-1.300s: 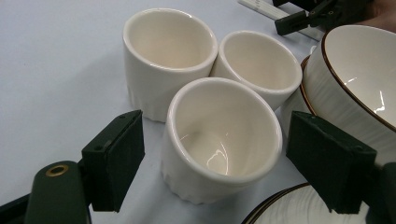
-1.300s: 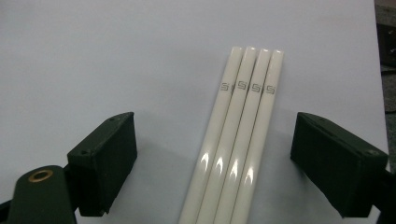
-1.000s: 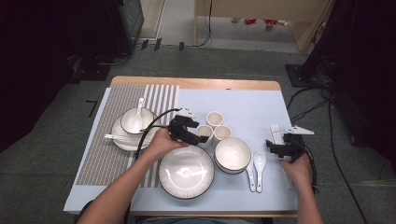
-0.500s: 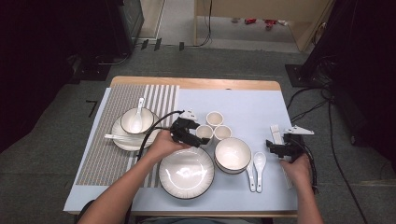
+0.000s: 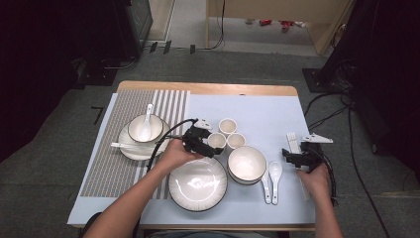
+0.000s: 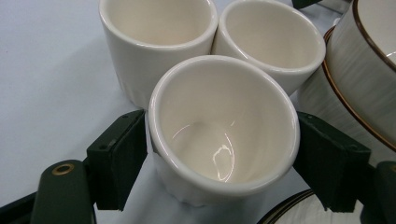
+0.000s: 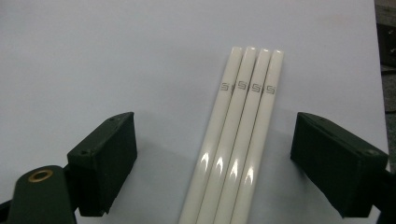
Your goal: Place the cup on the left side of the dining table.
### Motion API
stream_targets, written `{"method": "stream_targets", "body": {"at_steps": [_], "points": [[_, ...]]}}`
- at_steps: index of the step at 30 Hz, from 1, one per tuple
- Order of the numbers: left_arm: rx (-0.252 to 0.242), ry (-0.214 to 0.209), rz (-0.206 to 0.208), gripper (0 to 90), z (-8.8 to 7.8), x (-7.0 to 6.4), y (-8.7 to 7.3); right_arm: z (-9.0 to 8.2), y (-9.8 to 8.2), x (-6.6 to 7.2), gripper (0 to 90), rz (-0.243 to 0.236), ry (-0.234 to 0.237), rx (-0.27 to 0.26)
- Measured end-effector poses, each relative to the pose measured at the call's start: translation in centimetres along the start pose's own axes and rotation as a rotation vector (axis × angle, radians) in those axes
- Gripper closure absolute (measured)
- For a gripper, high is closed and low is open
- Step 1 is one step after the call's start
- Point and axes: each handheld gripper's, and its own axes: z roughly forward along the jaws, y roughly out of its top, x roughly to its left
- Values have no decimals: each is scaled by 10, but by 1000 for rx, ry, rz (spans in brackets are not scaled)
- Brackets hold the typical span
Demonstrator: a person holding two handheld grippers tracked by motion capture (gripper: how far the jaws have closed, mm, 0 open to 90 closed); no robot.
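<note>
Sitting between the jaws of the left gripper (image 6: 219,154), a small cream cup (image 6: 224,128) tilts a little toward the camera in the left gripper view, its rim almost meeting both black pads; whether the pads press on its wall I cannot tell, though the jaws stand wide about it. In the high view this cup (image 5: 216,141) lies near the middle of the pale blue table cover (image 5: 257,106), with the left gripper (image 5: 200,140) reaching it from about nine o'clock. Two more cream cups (image 6: 159,32) (image 6: 273,39) stand touching it at eleven and one o'clock in the left gripper view. At the cup's four o'clock in the high view sits a brown-rimmed bowl (image 5: 246,164), and at six o'clock a wide plate (image 5: 197,183). Two white spoons (image 5: 271,179) lie just at three o'clock of the bowl. Farther out at nine o'clock, on the striped mat (image 5: 124,144), a bowl with a spoon (image 5: 145,128) rests on a plate. At the far three o'clock side the right gripper (image 7: 215,163) hovers with jaws wide apart over four white chopsticks (image 7: 236,140), the pads clear of them on both sides.
</note>
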Motion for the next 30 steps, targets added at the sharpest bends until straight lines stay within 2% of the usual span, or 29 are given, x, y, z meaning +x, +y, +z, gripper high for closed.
{"method": "stream_targets", "body": {"at_steps": [3,7,11,16,19,24,30], "points": [[-4,4,-12,235,4,-2,3,0,0,0,141,0,0,0],[12,27,4,240,8,-4,5,0,0,0,141,0,0,0],[17,27,2,241,8,-4,4,0,0,0,141,0,0,0],[37,42,18,246,10,-6,3,0,0,0,141,0,0,0],[47,60,42,256,11,-7,4,0,0,0,142,0,0,0],[49,66,44,259,11,-8,4,0,0,0,141,0,0,0],[58,85,70,271,11,-11,4,0,0,0,141,0,0,0]]}}
